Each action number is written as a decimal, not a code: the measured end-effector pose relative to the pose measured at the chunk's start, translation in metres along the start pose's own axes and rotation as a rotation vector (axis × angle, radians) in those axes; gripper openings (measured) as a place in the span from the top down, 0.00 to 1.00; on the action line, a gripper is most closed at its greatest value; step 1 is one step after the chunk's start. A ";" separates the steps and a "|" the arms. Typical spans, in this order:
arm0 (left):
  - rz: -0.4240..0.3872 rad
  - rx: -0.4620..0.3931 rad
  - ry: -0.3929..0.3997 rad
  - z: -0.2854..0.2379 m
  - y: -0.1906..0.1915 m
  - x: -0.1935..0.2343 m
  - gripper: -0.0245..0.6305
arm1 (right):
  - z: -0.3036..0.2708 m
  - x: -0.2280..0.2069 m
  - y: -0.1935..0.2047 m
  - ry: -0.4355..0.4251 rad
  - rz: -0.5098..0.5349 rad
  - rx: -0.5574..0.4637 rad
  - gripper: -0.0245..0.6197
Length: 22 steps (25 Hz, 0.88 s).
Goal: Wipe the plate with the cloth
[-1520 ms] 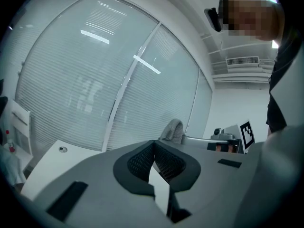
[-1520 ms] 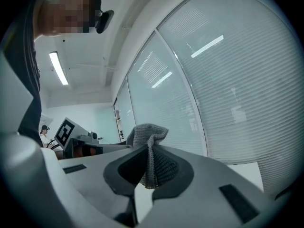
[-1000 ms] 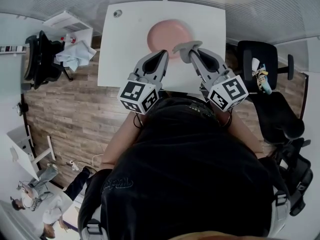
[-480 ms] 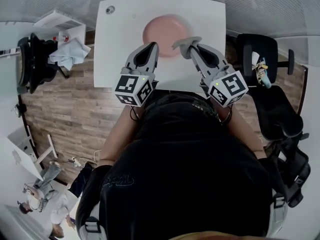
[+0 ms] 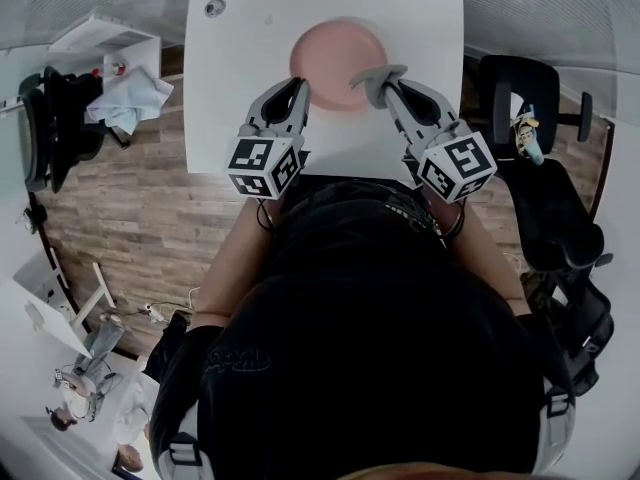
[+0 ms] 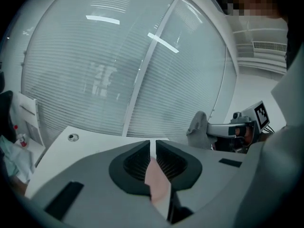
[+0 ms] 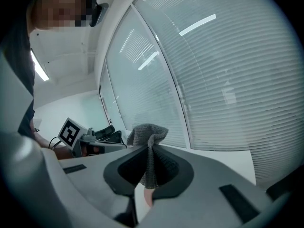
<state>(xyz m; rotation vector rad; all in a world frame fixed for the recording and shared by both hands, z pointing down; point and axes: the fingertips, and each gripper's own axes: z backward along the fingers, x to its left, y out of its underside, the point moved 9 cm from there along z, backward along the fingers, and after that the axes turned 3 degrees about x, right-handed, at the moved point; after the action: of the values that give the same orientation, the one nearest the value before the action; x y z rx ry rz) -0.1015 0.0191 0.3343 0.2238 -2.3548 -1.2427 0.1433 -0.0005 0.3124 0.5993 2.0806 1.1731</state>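
White table (image 5: pixel 240 68): both grippers have dropped toward plate (image 5: pixel 335 53). Right gripper (image 5: pixel 392 88) clamps cloth (image 5: pixel 372 74); left gripper (image 5: pixel 297 88) jaws just cracking apart, empty. Wiping likely next.

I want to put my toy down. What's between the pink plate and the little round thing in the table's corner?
Nothing: in the head view only bare white table lies between the plate and the round thing.

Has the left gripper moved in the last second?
Yes: left gripper has shifted left relative to the plate; its empty jaws have just been opening slightly.
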 end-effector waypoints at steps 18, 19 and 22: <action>0.100 0.201 0.006 -0.062 0.044 0.074 0.66 | -0.081 -0.024 0.030 0.027 -0.021 0.145 0.91; 0.106 0.214 0.001 -0.065 0.048 0.077 0.65 | -0.084 -0.027 0.033 0.032 -0.021 0.154 0.91; 0.133 0.256 -0.009 -0.076 0.063 0.087 0.63 | -0.091 -0.034 0.042 0.048 -0.030 0.177 0.91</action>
<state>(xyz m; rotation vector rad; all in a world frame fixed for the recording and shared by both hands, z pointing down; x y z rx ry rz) -0.1372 -0.0304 0.4505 0.1406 -2.4897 -0.8821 0.1017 -0.0532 0.3942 0.6255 2.2423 1.0019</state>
